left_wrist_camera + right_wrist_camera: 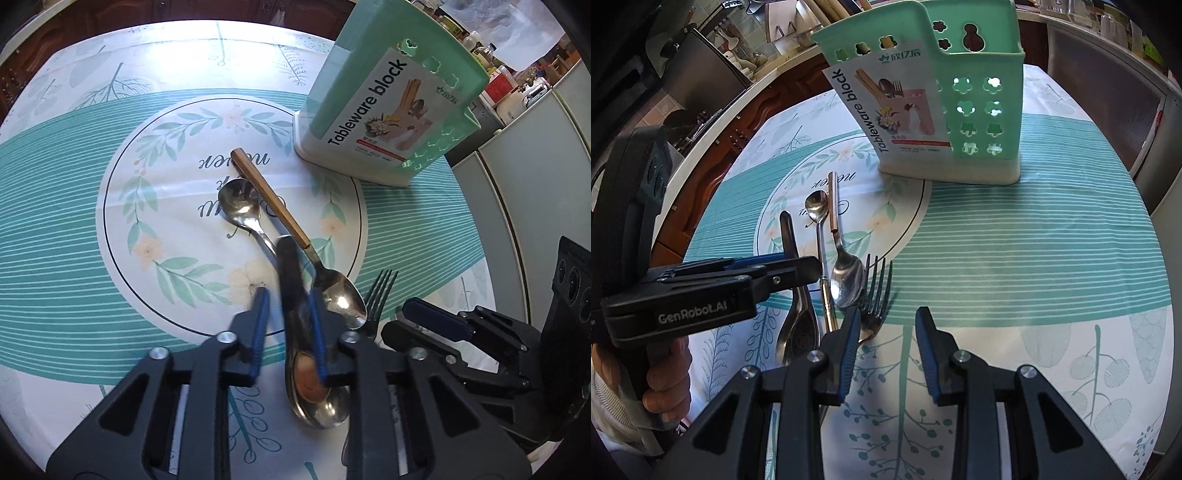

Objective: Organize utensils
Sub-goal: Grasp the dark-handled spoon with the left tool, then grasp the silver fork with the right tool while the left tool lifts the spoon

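In the left wrist view my left gripper [288, 295] straddles the dark handle of a steel soup spoon [317, 398]. The handle lies against the right pad, and a strip of tablecloth shows beside the left pad. A wooden-handled spoon [273, 199], a small steel spoon [238, 206] and a fork [376, 295] lie close by. The green utensil holder [388, 110] stands upright behind them. In the right wrist view my right gripper [888, 332] is open and holds nothing. The fork [875, 291] lies just ahead of its left finger. The left gripper [809, 266] reaches across the soup spoon [798, 332].
A leaf-printed tablecloth [1034, 258] covers the round table. The holder [960, 110] stands at the far side, with open cloth to its right. A hand [665, 369] grips the left tool. Kitchen counters and cabinets [713, 85] surround the table.
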